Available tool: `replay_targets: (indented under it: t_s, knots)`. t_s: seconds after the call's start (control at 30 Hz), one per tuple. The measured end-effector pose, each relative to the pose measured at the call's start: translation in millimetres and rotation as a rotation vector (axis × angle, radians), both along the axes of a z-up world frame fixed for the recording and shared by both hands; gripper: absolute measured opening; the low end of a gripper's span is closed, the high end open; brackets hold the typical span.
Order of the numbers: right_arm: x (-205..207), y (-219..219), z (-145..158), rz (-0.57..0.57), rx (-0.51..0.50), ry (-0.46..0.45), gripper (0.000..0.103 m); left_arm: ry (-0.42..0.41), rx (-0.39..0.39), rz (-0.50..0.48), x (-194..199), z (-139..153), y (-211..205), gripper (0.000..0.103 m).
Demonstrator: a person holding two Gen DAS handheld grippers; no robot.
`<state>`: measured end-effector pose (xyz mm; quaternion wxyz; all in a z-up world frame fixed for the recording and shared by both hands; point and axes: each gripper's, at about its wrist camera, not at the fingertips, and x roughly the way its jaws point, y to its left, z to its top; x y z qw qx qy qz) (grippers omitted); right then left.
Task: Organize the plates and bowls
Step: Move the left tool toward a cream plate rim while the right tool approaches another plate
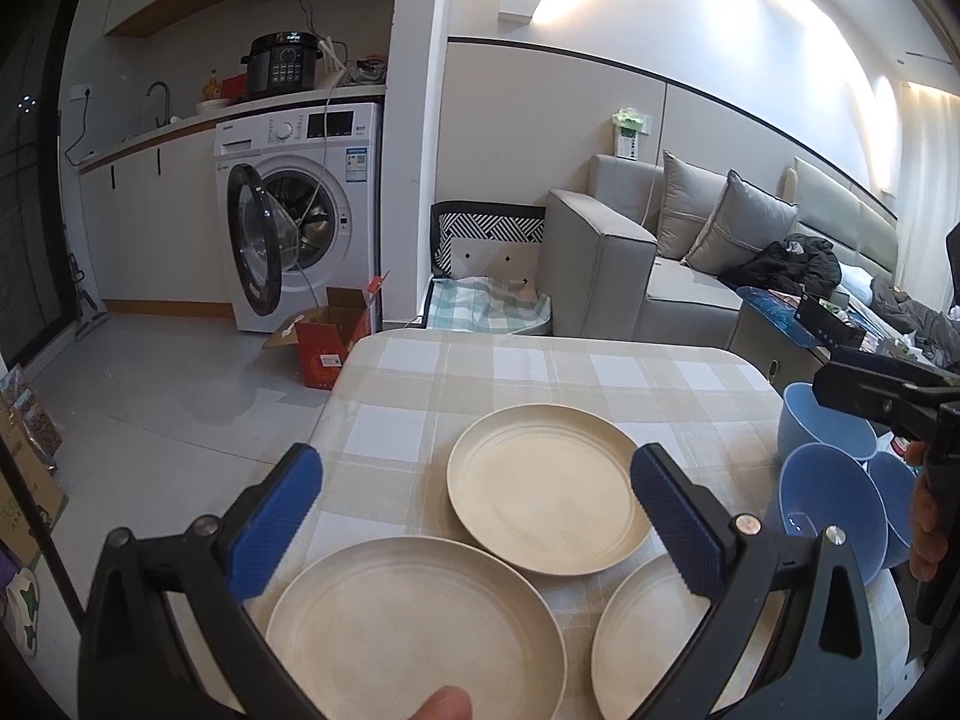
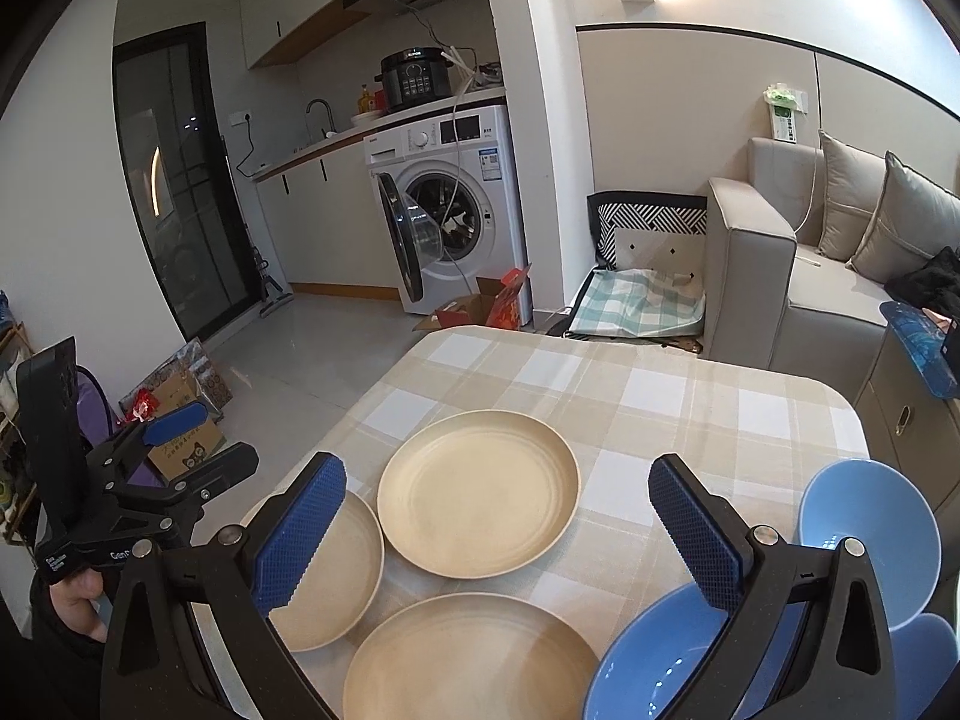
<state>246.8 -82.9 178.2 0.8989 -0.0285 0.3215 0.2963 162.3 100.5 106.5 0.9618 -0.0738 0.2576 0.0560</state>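
Your left gripper [image 1: 474, 513] is right up close, and its two blue fingers [image 1: 276, 519] are wide apart with nothing between them. It hangs over the near part of the table [image 1: 636, 372], which wears a tan and white checked cloth.

Three cream plates lie flat on that cloth. One plate [image 1: 414, 630] sits at the table's near edge, under your left gripper. A second plate [image 1: 546, 489] lies further in, toward the table's middle, just beside the first. A third plate [image 1: 642, 636] sits at the near edge too, partly hidden by a finger.

Your right gripper [image 2: 498, 525] hangs over the same table, and its blue fingers [image 2: 300, 534] are also spread wide and hold nothing. From this side you see the middle plate [image 2: 480, 492] between the fingers.

Three blue bowls crowd the table's right corner, close together. One bowl [image 2: 660, 660] is nearest you, one bowl [image 2: 864, 534] leans on its side behind it, and the third bowl [image 2: 924, 654] peeks out at the edge, mostly hidden.

Past the table's far left corner stands a white washing machine [image 1: 300, 210] with its door open. Past the far right side is a grey sofa [image 1: 648, 258].
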Motion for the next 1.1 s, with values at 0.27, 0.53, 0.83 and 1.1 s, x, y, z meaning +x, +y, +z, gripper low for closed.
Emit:
replay_targets:
  t_s: [0.27, 0.53, 0.83, 1.1]
  knots:
    - [26, 15, -11, -0.002, 0.002, 0.041, 0.103, 0.033, 0.001, 0.018, 22, -6, 8, 0.103]
    - [50, 29, -23, -0.012, -0.02, 0.078, 0.103, 0.075, -0.017, 0.027, 41, -21, 16, 0.103]
    - [79, 37, -46, -0.034, -0.056, 0.14, 0.103, 0.137, -0.036, 0.02, 66, -42, 21, 0.103]
    - [104, 44, -72, -0.055, -0.068, 0.202, 0.103, 0.206, -0.02, 0.033, 85, -62, 20, 0.103]
